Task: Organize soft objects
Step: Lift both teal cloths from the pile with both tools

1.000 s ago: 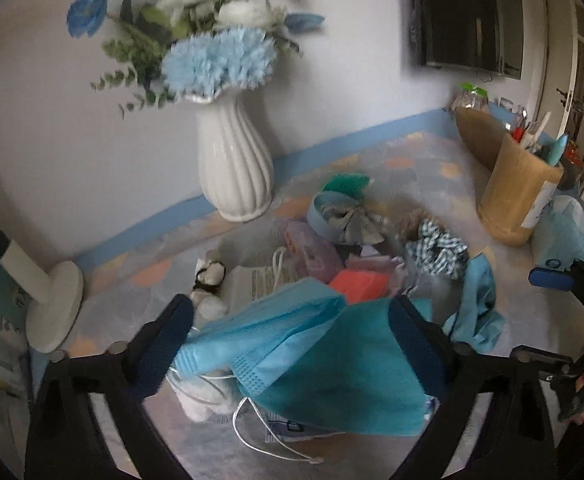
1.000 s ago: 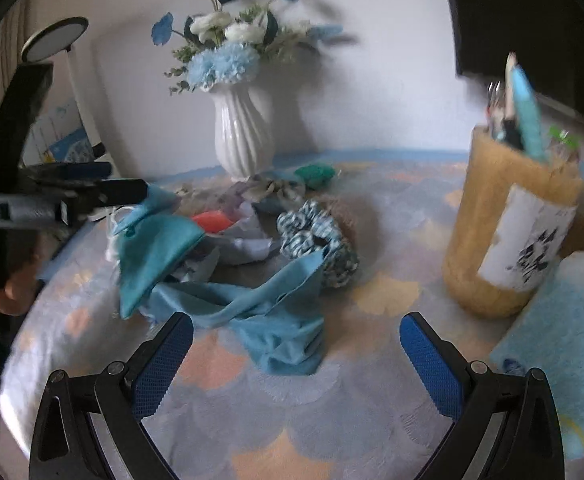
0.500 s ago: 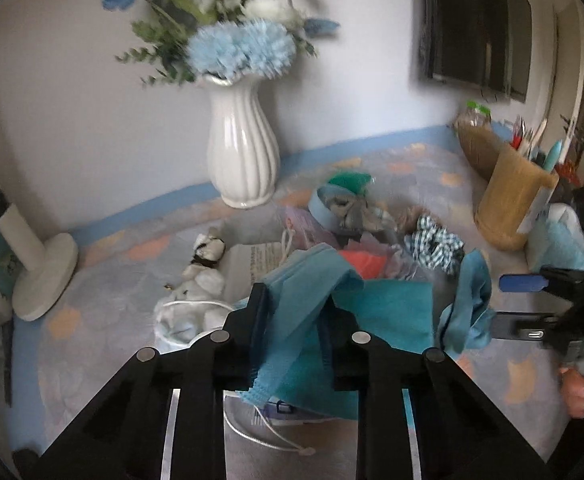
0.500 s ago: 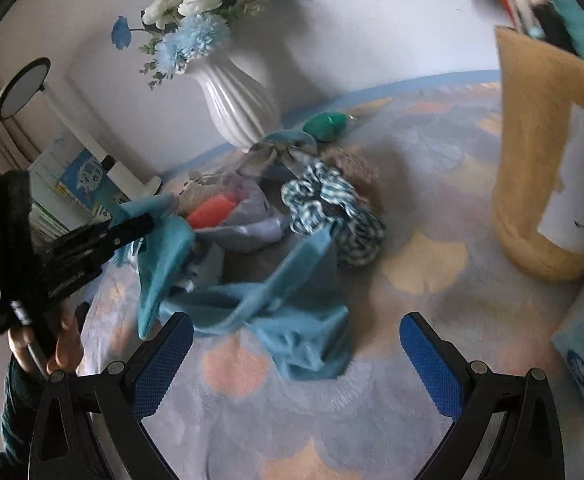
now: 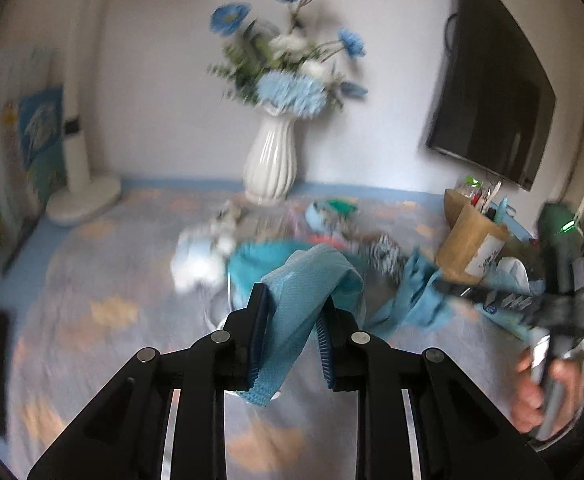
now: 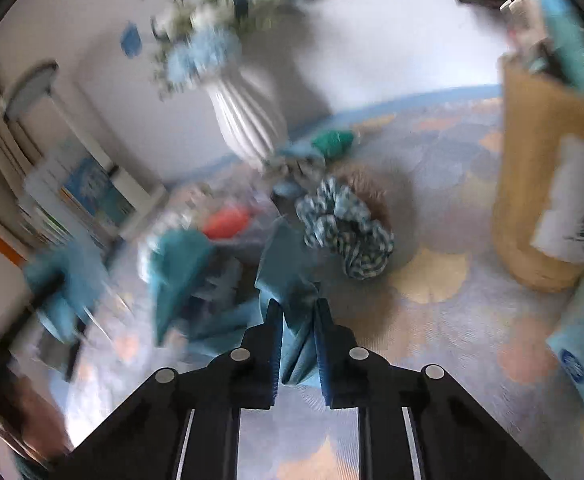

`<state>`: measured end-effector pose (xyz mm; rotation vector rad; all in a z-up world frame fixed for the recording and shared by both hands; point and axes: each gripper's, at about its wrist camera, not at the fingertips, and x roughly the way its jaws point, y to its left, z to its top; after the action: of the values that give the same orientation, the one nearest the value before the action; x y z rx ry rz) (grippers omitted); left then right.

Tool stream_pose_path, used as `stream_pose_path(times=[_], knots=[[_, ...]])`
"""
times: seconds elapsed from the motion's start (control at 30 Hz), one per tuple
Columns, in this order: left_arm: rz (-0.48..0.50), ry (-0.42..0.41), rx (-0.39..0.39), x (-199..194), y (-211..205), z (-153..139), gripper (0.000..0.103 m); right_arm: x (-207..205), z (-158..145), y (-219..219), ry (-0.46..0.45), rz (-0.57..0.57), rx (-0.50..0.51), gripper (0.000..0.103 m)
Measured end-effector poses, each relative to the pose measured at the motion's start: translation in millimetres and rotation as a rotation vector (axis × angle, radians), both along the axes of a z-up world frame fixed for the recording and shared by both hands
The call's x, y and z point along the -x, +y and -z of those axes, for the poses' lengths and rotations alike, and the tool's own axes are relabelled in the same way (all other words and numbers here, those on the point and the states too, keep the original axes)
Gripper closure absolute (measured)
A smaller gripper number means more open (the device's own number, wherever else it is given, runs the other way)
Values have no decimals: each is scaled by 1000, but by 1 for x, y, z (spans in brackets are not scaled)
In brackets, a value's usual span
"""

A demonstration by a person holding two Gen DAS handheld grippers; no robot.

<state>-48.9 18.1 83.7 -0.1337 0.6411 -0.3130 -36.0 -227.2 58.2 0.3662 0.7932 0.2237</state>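
Blue face mask (image 5: pixel 292 312), pinched in left tool (image 5: pixel 292 322), lifted above patterned bench (image 5: pixel 91 300). Teal cloth (image 6: pixel 292 280), bunched between right tool (image 6: pixel 298 320) pads, jaws just closed on it. Checked scrunchie (image 6: pixel 344 232) near, beside white vase (image 6: pixel 247 120).

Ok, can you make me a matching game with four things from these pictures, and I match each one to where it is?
Things:
1. light blue face mask
2. teal cloth
3. white vase
4. checked scrunchie

Places:
A. standing at the back by the wall, holding blue flowers
B. pinched in the left gripper
C. lying loose on the table beyond the right gripper
D. pinched in the right gripper

Pairs: 1-B, 2-D, 3-A, 4-C
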Motion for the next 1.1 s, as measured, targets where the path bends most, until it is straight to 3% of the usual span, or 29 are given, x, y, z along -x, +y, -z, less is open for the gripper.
stream_pose_path(times=[0.23,0.33,0.37,0.4,0.47,0.6,0.73,0.93,1.03,1.07,1.1], knots=[[-32,81,3,-1,-11,43,83,53,-40,6,-97,-52,56,88],[-46,83,0,0,-11,47,83,61,-36,9,-80,-74,87,79],[-48,61,-6,3,-11,46,83,62,-31,8,-61,-67,96,61],[-53,57,-17,4,-12,47,83,62,-28,6,-51,-64,91,31],[-51,64,-34,4,-14,49,83,61,-19,0,-32,-50,66,8],[-43,47,-57,5,-17,48,83,52,-4,0,-15,-14,141,8],[-50,58,-26,3,-12,50,83,22,22,16,99,-62,267,8],[-54,62,-44,2,-15,52,83,4,36,37,120,-98,359,8],[-49,58,-72,3,-20,52,83,4,36,49,107,-110,406,24],[-48,58,-75,3,-20,52,83,5,37,53,103,-99,449,33],[-48,59,-76,3,-20,52,83,5,37,54,92,-98,462,48]])
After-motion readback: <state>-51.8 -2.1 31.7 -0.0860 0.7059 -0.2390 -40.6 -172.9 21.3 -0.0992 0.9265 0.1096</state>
